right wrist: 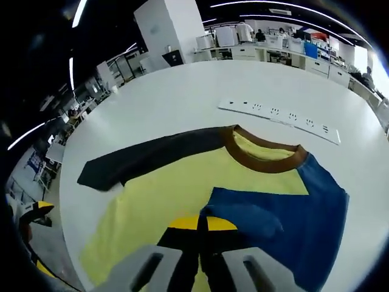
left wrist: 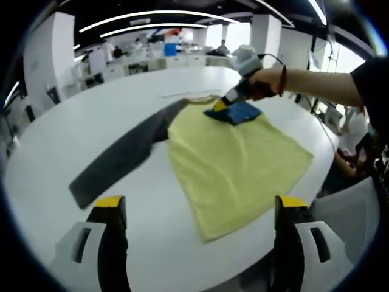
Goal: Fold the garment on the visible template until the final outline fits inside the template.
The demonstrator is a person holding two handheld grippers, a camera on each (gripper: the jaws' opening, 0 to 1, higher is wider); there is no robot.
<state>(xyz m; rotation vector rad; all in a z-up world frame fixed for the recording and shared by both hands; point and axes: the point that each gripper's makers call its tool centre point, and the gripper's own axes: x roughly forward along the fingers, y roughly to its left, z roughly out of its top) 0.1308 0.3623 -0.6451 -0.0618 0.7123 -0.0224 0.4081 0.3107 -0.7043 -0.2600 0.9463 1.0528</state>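
A yellow shirt (left wrist: 234,158) lies flat on the white table (left wrist: 91,121), with a brown collar (right wrist: 267,157) at its far end. Its dark grey sleeve (left wrist: 121,155) stretches out to the left. In the right gripper view the same grey sleeve (right wrist: 152,155) points left. The blue sleeve (right wrist: 292,222) is folded over onto the yellow body. My right gripper (right wrist: 202,224) is shut on an edge of that blue sleeve. The left gripper view shows a person's hand holding the right gripper (left wrist: 222,104) over the blue sleeve (left wrist: 237,113). My left gripper (left wrist: 200,204) hangs open above the shirt's near hem, touching nothing.
A white power strip (right wrist: 279,114) lies on the table beyond the collar. Bare table surrounds the shirt on the left and near sides. The person's arm (left wrist: 316,82) reaches in from the right. Desks and pillars stand in the room behind.
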